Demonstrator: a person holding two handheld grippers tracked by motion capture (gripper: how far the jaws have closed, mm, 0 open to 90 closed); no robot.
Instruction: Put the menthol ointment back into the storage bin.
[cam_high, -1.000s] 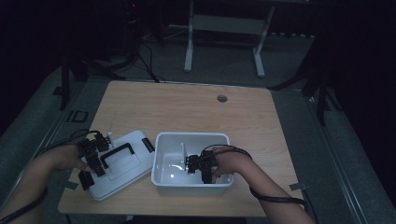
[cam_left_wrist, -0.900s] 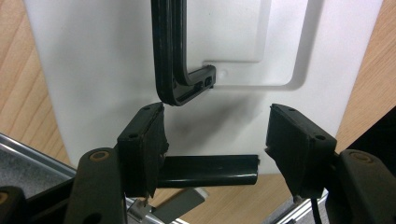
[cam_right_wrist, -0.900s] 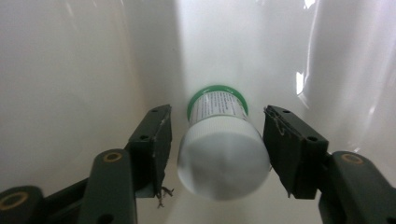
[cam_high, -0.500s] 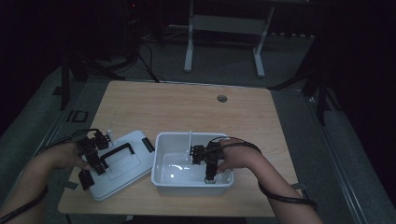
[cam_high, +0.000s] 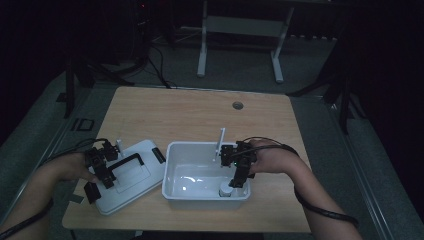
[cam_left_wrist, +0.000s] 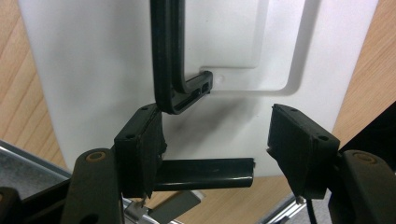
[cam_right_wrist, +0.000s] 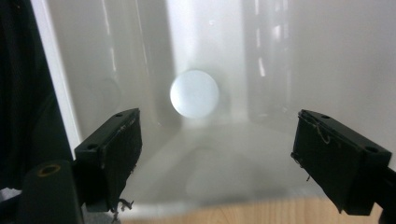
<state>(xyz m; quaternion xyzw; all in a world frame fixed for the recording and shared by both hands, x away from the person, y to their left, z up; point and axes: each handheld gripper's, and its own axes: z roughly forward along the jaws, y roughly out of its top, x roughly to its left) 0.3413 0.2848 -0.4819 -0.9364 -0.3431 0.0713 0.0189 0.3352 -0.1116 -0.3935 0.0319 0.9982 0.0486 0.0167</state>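
A white bin (cam_high: 200, 196) sits at the table's front middle, and a small white ball (cam_high: 226, 190) lies in its front right corner. My right gripper (cam_high: 239, 177) hangs open just above that corner; in the right gripper view the ball (cam_right_wrist: 194, 93) rests against the bin wall beyond the open right gripper (cam_right_wrist: 217, 140). Left of the bin lies the white lid (cam_high: 135, 175) with a black handle (cam_high: 125, 162). My left gripper (cam_high: 102, 167) hovers open over the lid (cam_left_wrist: 93, 70), near one end of the handle (cam_left_wrist: 166, 51), holding nothing.
The lid has black latches at its ends (cam_high: 158, 155) (cam_high: 91, 192); one latch bar (cam_left_wrist: 205, 173) lies between the left jaws at the lid's edge. A thin white piece (cam_high: 220, 140) stands up at the bin's back rim. Bare wooden table (cam_high: 200, 115) stretches behind.
My right gripper has moved from the bin's middle toward its front right corner, over the ball. The left gripper has stayed over the lid.
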